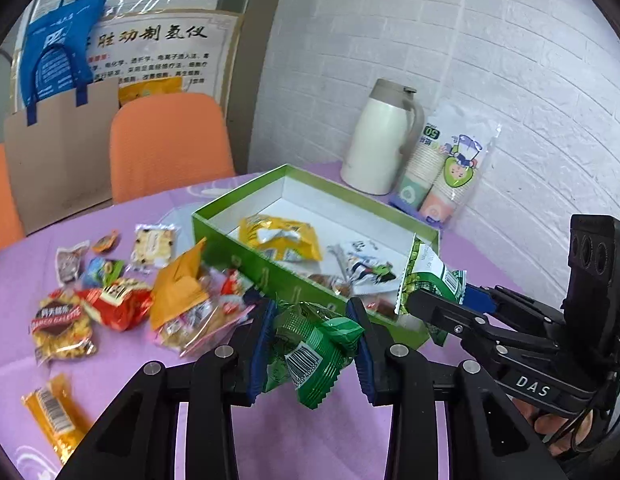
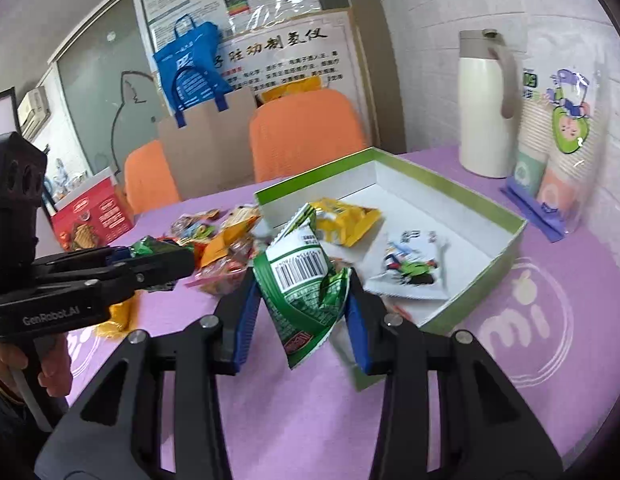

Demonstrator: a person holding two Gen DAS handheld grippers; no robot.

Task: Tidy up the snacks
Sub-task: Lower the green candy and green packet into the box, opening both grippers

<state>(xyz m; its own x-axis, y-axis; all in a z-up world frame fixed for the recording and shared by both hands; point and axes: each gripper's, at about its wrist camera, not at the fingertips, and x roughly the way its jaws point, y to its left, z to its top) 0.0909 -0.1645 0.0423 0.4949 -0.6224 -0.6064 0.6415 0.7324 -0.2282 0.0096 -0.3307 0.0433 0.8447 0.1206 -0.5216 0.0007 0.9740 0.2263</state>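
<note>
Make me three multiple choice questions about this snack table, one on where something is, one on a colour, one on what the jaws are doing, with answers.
1. Where does the white thermos jug stand?
A. On the table behind the box, beside the sleeve of paper cups
B. Inside the box
C. On the orange chair

2. What colour is the outside of the open box?
A. Red
B. Green
C. Blue

3. What is the left gripper doing?
A. Open and empty
B. Shut on a yellow packet
C. Shut on a green snack packet

Answers: 1 A, the jug sits on the purple tablecloth next to the cups. 2 B, its outer walls are green, the inside white. 3 C, the jaws pinch a crumpled green packet; the right gripper holds a green and white packet.
</note>
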